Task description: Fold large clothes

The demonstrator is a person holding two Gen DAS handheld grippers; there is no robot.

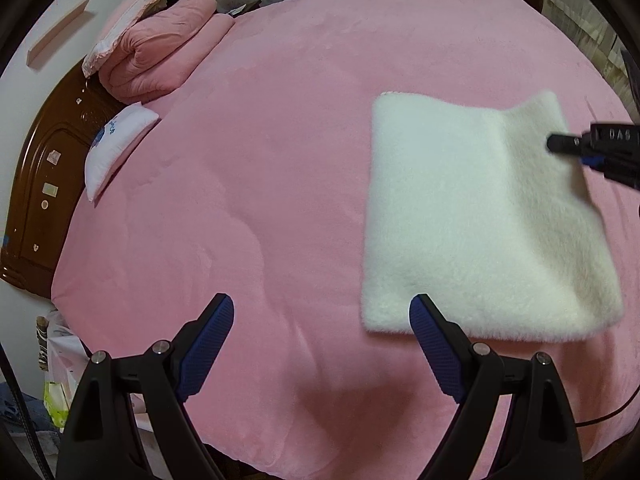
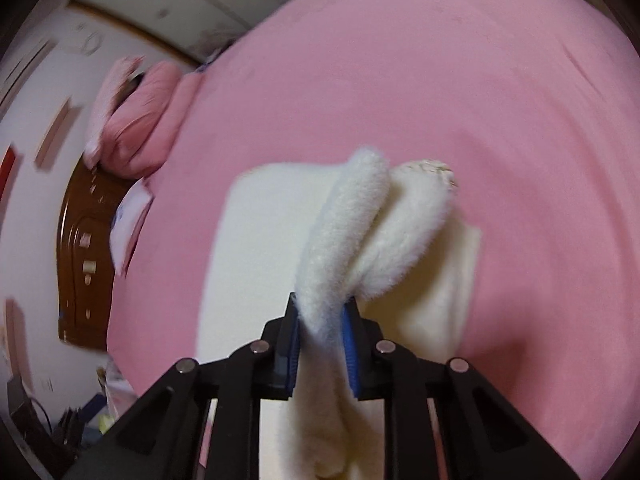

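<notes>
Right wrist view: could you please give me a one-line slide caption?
Right claw pinches a fold of white fleece garment above the pink bed.

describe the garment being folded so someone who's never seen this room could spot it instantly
A pink bedspread covers the whole bed. Toward its side away from the wooden headboard lies a folded white fleece garment, one edge pinched up by the right gripper. It is the only fluffy white thing there; the small white pillow is smooth with blue print.

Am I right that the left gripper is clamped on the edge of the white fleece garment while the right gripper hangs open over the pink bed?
Not quite: the sides are swapped. The right wrist view shows the right gripper clamped on the white fleece garment; the left gripper hangs open over the pink bed.
</notes>
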